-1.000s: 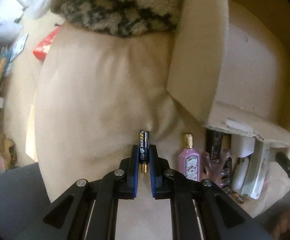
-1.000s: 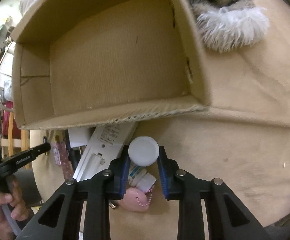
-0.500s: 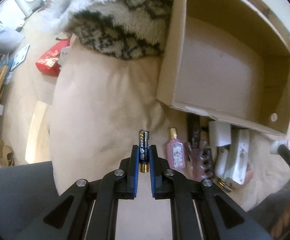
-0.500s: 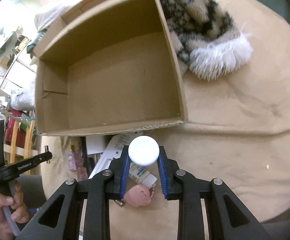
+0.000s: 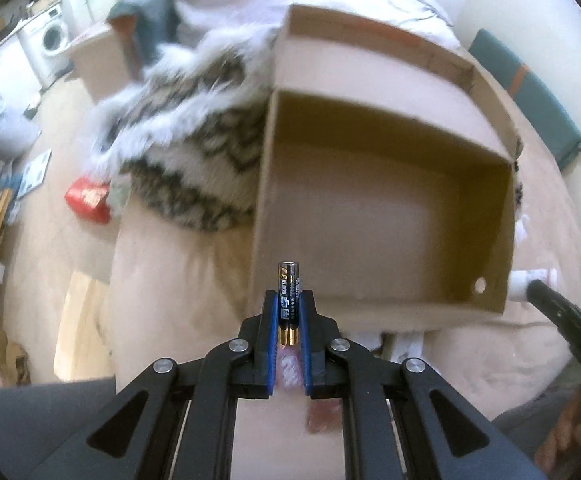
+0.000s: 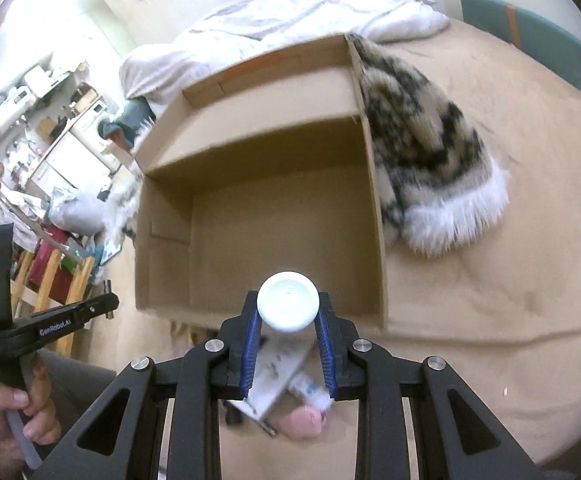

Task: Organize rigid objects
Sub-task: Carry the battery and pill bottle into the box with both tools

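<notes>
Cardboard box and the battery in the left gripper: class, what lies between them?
In the left wrist view, nothing: the battery in the left gripper stands directly before the cardboard box, whose near wall is the next surface.

— What lies on the beige bed (image 6: 490, 288)?
— An open cardboard box (image 6: 274, 216). The patterned fur blanket (image 6: 430, 160) touches its side; small items (image 6: 286, 372) sit before its near wall.
</notes>
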The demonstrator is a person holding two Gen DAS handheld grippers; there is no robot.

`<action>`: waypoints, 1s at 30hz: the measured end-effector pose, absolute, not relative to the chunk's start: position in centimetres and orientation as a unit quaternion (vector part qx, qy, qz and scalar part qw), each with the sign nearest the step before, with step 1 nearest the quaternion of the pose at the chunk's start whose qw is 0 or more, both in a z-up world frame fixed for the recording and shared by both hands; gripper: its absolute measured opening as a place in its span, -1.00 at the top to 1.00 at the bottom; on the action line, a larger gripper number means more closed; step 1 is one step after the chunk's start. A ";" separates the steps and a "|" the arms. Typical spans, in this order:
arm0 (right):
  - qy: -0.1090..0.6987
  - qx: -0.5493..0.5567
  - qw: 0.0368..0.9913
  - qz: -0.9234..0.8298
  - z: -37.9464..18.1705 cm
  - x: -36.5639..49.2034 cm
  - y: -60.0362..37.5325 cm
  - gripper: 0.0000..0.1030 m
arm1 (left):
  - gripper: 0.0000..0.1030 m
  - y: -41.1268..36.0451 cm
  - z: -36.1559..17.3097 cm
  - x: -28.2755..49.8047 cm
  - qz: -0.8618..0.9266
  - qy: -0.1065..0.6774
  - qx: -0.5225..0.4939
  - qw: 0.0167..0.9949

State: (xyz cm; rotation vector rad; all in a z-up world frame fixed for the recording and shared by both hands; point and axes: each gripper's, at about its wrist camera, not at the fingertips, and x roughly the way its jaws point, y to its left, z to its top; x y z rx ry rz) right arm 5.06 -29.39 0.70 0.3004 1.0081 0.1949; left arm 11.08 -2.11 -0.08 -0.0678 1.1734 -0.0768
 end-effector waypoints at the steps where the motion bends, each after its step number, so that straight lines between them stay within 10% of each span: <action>1: 0.479 0.143 0.861 0.095 0.9 5.5 -29.4 0.45 | 0.82 -2.6 -0.1 11.7 -0.038 0.551 -0.026 0.833; 30: 0.567 0.143 0.803 0.120 -9.6 11.8 -25.8 0.45 | 0.82 -7.7 -8.4 15.1 -0.039 0.553 0.044 0.831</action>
